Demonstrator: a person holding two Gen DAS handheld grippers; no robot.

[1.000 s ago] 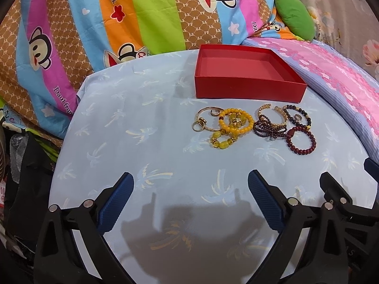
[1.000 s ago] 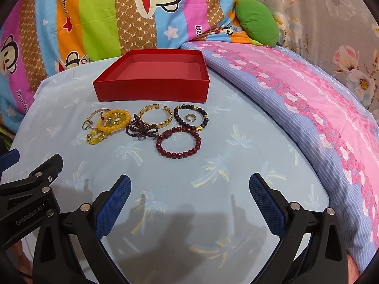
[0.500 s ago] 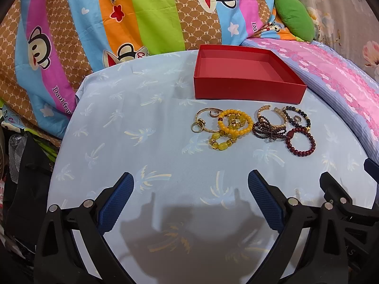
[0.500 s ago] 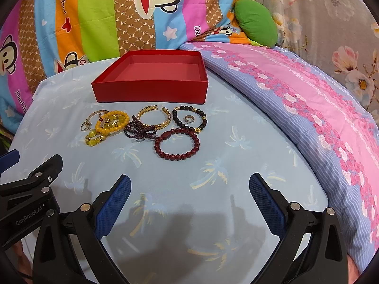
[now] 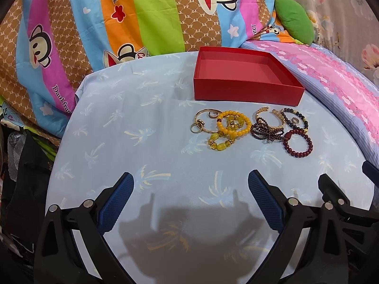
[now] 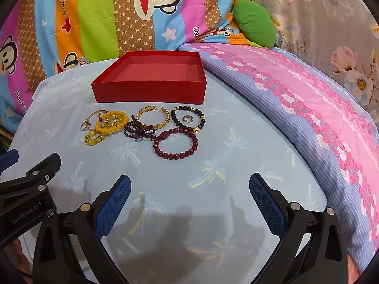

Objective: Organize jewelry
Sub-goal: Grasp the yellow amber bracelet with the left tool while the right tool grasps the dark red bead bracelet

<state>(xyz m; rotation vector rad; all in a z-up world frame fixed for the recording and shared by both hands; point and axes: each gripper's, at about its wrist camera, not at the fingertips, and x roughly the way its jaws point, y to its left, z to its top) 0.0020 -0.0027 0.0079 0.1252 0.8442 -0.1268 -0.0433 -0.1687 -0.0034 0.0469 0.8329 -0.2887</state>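
Right wrist view: the lettering "GenRobot.AI" is read on the black body of the left gripper, seen at the lower left edge. "Daul frank" and repeated "PF" marks are printed on the striped monkey-pattern bedding behind the work surface.

A pale blue cloth with a palm-tree print is spread over a rounded surface. It is bordered on the right by a pink and lilac floral quilt; a green cushion and grey flowered fabric are seen beyond.

A shallow red box, open and with nothing inside, is set at the far side of the cloth, one long wall facing the cameras. Just in front of it the jewelry is laid in a row running left to right: gold rings and a thin bangle, a yellow bead bracelet overlapping a green-yellow one, a tangled dark purple strand, a gold open cuff with its gap toward the box, a black bead bracelet encircling a small ring, and a dark red bead bracelet nearest the grippers.

The jaws of the left gripper and the right gripper are spread wide, nothing between them, both held above the cloth short of the jewelry.
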